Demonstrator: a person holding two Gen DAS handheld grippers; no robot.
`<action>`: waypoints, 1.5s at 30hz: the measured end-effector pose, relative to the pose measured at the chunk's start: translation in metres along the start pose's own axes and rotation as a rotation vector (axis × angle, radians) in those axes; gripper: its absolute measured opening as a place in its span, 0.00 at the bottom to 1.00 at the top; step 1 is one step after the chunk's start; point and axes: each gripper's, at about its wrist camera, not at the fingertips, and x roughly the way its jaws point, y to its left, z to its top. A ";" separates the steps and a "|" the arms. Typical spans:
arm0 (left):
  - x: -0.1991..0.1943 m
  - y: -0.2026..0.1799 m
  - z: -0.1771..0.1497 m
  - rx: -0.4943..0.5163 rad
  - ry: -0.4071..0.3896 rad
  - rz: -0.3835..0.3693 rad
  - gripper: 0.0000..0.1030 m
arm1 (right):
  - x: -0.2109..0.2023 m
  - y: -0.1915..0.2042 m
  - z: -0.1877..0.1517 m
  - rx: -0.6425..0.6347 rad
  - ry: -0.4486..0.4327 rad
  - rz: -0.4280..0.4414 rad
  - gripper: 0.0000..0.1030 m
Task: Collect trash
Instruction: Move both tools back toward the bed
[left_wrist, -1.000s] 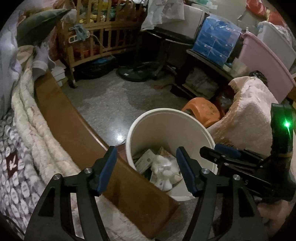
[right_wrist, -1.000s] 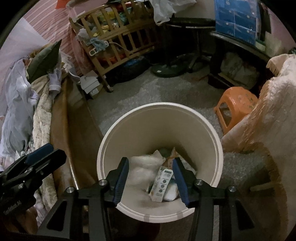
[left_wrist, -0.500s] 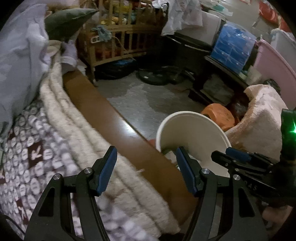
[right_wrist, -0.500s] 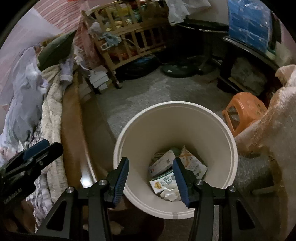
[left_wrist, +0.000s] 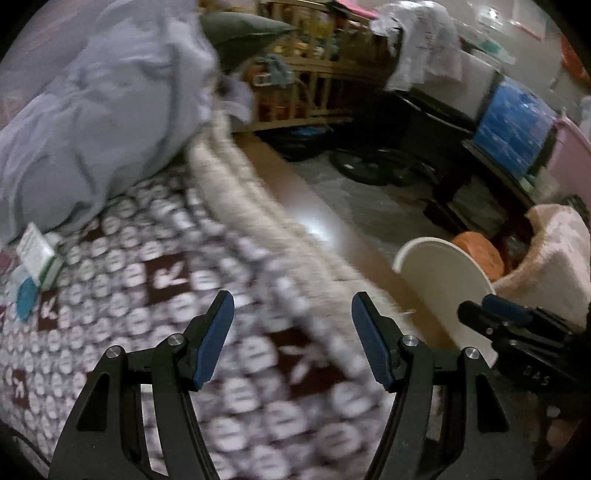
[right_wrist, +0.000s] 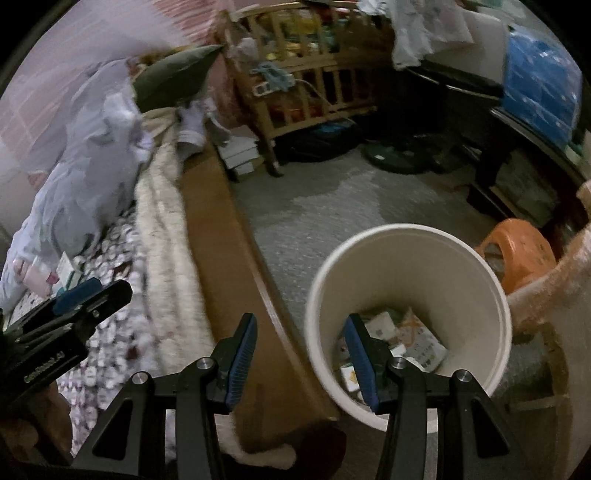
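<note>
Transit step between deposits, judged from the layout: both tools empty and turned from bin toward bed. Left gripper (left_wrist: 291, 332), lower centre of the left wrist view, jaws spread wide with nothing between them, poised over the patterned bedspread (left_wrist: 155, 295). Right gripper (right_wrist: 301, 354), lower centre of the right wrist view, jaws parted and likewise holding nothing, straddling the wooden bed rail (right_wrist: 229, 258) and the near wall of the white bin (right_wrist: 491, 291). Bin at lower right, already containing several discarded cartons (right_wrist: 413, 336). Remaining trash at far left of the left wrist view: a small white-and-green box (left_wrist: 38, 256) lying on the bedspread beside the grey bedding (left_wrist: 103, 110), with a teal scrap (left_wrist: 26, 302) just below it. Next move, probably: carry the left gripper toward the left edge of frame, centre the open jaws over the box, lower, then close. Blur over the bedspread, so finer detail of the box unreadable.
</note>
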 end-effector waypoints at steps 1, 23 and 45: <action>-0.003 0.008 -0.002 -0.013 -0.001 0.015 0.63 | 0.001 0.006 0.001 -0.009 0.000 0.006 0.46; -0.046 0.180 -0.040 -0.230 0.018 0.247 0.63 | 0.040 0.193 -0.011 -0.281 0.081 0.200 0.47; -0.009 0.350 -0.049 -0.344 0.065 0.274 0.63 | 0.084 0.280 -0.013 -0.373 0.164 0.304 0.51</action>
